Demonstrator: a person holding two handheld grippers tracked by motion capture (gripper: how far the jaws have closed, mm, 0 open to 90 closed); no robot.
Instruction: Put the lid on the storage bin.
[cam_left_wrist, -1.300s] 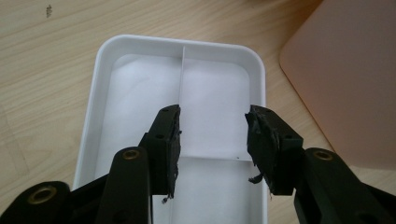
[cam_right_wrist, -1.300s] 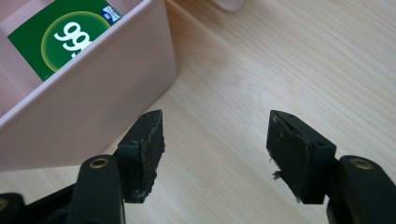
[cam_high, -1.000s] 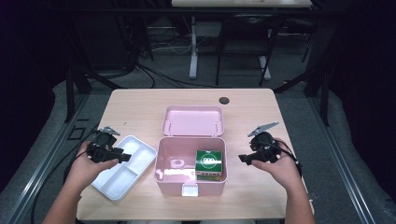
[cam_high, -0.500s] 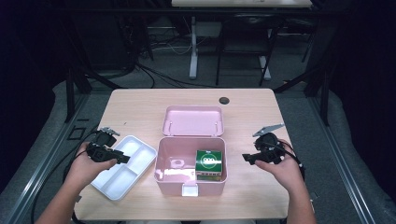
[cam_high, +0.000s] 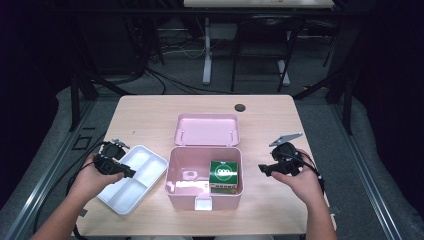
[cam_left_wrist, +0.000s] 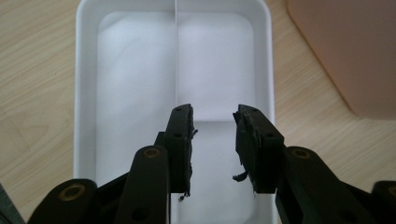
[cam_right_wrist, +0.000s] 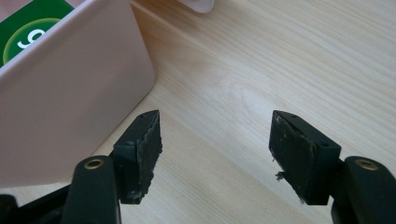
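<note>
A: Forearms enter from the near edge of the counter (cam_high: 150, 107), one to each side of the box (cam_high: 204, 187). What does each hand carry?

B: The left gripper (cam_high: 131, 174) hangs over the tray (cam_high: 150, 162). In the left gripper view its jaws have just been closing; they stand part-way apart, with nothing pinched, and the tray (cam_left_wrist: 88, 93) lies below them. The right gripper (cam_high: 262, 169) rests just right of the box, jaws spread and empty above bare wood; the right gripper view shows the box wall (cam_right_wrist: 70, 112) close to its left jaw.

A: Why the tray beside the box and not in it?

B: Probably it is the box's insert, lifted out for access. It lies flat and askew, just beside the box's left wall; its divider (cam_left_wrist: 176, 51) runs between two compartments, both empty.

A: And what lies inside the box?

B: A green carton (cam_high: 223, 174) sits in the right half, against the right wall. A small pale item (cam_high: 190, 174) sits to its left; its kind cannot be told.

A: Farther back?

B: The lid (cam_high: 206, 130) lies open and flat behind the box, leaving the top clear for both hands. Beyond it, a dark round cap (cam_high: 240, 107) sits in the counter's far part.

A: Step in hand?

B: Likely a grasp on the tray, judging by the left gripper's position over it.
</note>
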